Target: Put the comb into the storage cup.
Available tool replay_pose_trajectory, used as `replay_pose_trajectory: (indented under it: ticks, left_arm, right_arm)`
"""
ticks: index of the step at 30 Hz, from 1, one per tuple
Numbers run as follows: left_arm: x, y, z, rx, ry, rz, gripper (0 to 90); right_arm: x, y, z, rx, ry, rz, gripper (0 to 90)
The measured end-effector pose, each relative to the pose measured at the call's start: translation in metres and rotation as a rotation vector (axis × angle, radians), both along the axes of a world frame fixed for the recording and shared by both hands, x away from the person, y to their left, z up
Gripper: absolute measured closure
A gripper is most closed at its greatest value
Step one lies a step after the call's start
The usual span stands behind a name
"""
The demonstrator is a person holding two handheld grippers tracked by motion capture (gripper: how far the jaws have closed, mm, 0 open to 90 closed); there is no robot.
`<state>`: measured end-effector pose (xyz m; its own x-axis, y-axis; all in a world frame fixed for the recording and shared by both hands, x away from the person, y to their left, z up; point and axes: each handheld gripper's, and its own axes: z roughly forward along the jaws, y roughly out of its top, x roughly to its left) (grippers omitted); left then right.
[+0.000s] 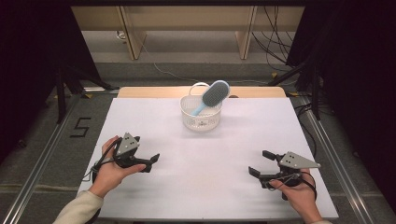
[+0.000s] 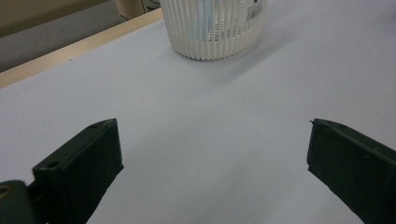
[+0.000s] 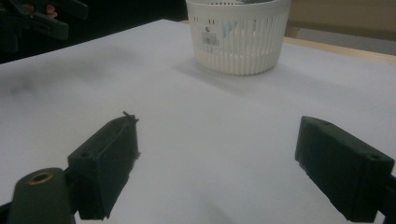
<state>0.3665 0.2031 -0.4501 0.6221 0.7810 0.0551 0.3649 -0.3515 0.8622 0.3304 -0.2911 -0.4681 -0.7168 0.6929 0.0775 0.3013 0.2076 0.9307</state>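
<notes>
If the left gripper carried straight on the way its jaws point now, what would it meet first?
Probably the white basket. In the left gripper view it sits ahead of the open left gripper, slightly above centre, with bare table between. Depth is unclear, so it might graze the basket's side instead.

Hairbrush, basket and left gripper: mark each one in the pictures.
hairbrush (image 1: 214, 94), high view, on the bristle face of its head.
basket (image 1: 201, 121), high view, on its ribbed front wall.
left gripper (image 1: 153, 163), high view, midway between its open jaw tips.
</notes>
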Motion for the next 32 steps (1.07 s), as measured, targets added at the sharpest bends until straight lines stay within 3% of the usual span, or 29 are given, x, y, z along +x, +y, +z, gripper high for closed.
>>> replay_pose_trajectory:
  ticks: [15, 32]
  left_arm:
    - [-0.01, 0.011, -0.008, 0.006, 0.011, -0.001, 3.0]
    - [-0.013, 0.005, -0.016, 0.024, 0.027, -0.025, 3.3]
  right_arm:
    - [0.0, 0.0, 0.0, -0.002, 0.0, 0.0, 14.1]
    - [0.001, 0.0, -0.001, -0.006, 0.007, -0.001, 14.1]
